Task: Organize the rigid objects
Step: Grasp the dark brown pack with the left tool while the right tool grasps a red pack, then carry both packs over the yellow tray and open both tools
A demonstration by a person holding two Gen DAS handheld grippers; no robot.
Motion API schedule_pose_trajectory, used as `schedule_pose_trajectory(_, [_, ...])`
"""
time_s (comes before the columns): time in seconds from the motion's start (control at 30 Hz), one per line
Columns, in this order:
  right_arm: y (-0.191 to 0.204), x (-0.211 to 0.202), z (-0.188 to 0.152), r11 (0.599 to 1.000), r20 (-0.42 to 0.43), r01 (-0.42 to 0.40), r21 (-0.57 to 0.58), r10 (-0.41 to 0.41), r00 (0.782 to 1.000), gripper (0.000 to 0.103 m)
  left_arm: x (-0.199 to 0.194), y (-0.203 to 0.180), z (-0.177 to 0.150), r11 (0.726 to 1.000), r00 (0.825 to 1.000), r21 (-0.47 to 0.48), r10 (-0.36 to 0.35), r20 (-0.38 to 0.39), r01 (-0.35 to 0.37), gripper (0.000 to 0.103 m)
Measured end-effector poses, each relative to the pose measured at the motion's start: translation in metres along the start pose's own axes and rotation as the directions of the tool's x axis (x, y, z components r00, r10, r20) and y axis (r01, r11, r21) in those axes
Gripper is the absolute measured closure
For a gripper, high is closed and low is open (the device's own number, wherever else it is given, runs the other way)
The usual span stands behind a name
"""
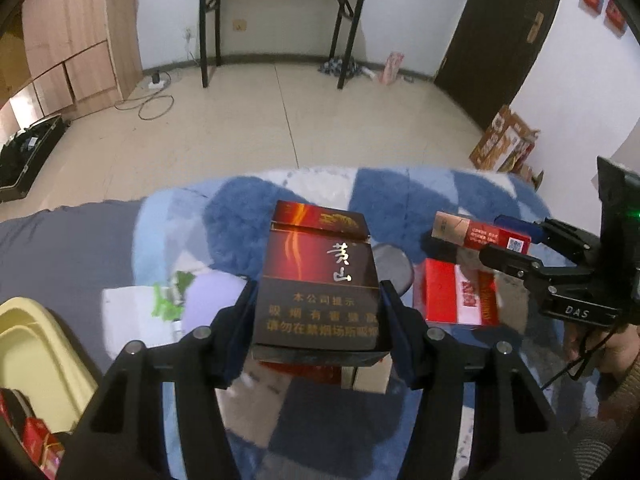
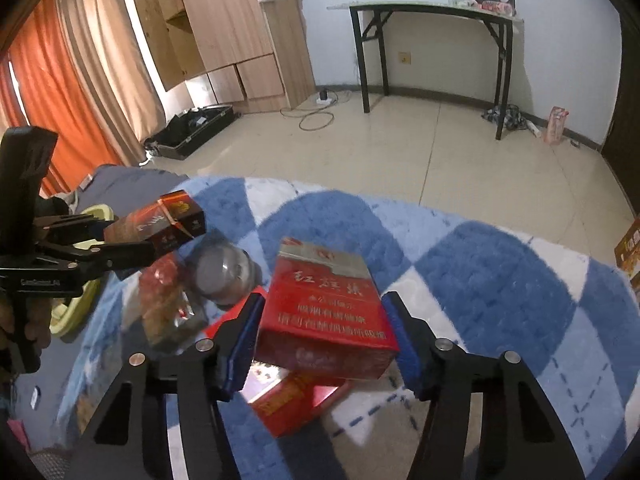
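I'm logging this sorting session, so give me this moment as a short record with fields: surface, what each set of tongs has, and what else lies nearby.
surface: blue and white checked blanket
left tongs: closed on the dark brown cigarette pack, held above the blanket
right tongs: closed on the red cigarette pack
under the red pack: another red box lying on the blanket
nearby: round clear container, yellow basin at the left edge
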State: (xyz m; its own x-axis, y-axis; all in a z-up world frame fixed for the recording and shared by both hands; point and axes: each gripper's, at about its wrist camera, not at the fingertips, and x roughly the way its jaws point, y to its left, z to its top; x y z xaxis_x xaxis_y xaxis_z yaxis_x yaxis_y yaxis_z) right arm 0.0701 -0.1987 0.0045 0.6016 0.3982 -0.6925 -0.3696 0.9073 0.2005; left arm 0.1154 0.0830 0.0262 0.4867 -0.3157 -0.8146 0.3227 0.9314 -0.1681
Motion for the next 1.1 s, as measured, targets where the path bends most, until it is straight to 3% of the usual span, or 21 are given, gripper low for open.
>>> schedule_pose_trajectory(0.1, [0.003, -0.015, 0.004, 1.000, 0.026, -0.012, 0.016, 0.012, 1.000, 0.044, -0.025, 0.011, 0.000, 0.999, 0.998, -0.029, -0.022, 0.050, 0.023, 0.043])
schedule_pose_trajectory(0.37, [0.033, -0.052, 0.005, 0.999, 0.071, -0.034, -0.011, 0.034, 0.997, 0.045, -0.093, 0.048, -0.011, 0.996, 0.991, -0.087, 0.005, 0.135, 0.007, 0.043])
schedule_pose_trajectory(0.6, [0.104, -0.071, 0.031, 0.986, 0.095, -0.094, -0.141, 0.108, 0.990, 0.045, -0.168, 0.127, -0.055, 0.980, 0.976, -0.176, 0.121, 0.181, -0.088, 0.043])
schedule_pose_trajectory(0.7, [0.149, -0.056, 0.047, 0.970, 0.077, -0.139, -0.201, 0.157, 0.985, 0.045, -0.183, 0.159, -0.090, 0.964, 0.971, -0.226, 0.180, 0.160, -0.142, 0.043])
schedule_pose_trajectory(0.9, [0.248, -0.006, 0.062, 0.921, -0.004, -0.267, -0.285, 0.277, 0.961, 0.045, -0.197, 0.215, -0.162, 0.898, 0.970, -0.426, 0.189, 0.151, -0.109, 0.043])
schedule_pose_trajectory(1.1, [0.318, 0.059, 0.064, 0.880, -0.099, -0.352, -0.318, 0.338, 0.936, 0.045, -0.174, 0.231, -0.210, 0.877, 0.977, -0.463, 0.190, 0.094, -0.126, 0.043])
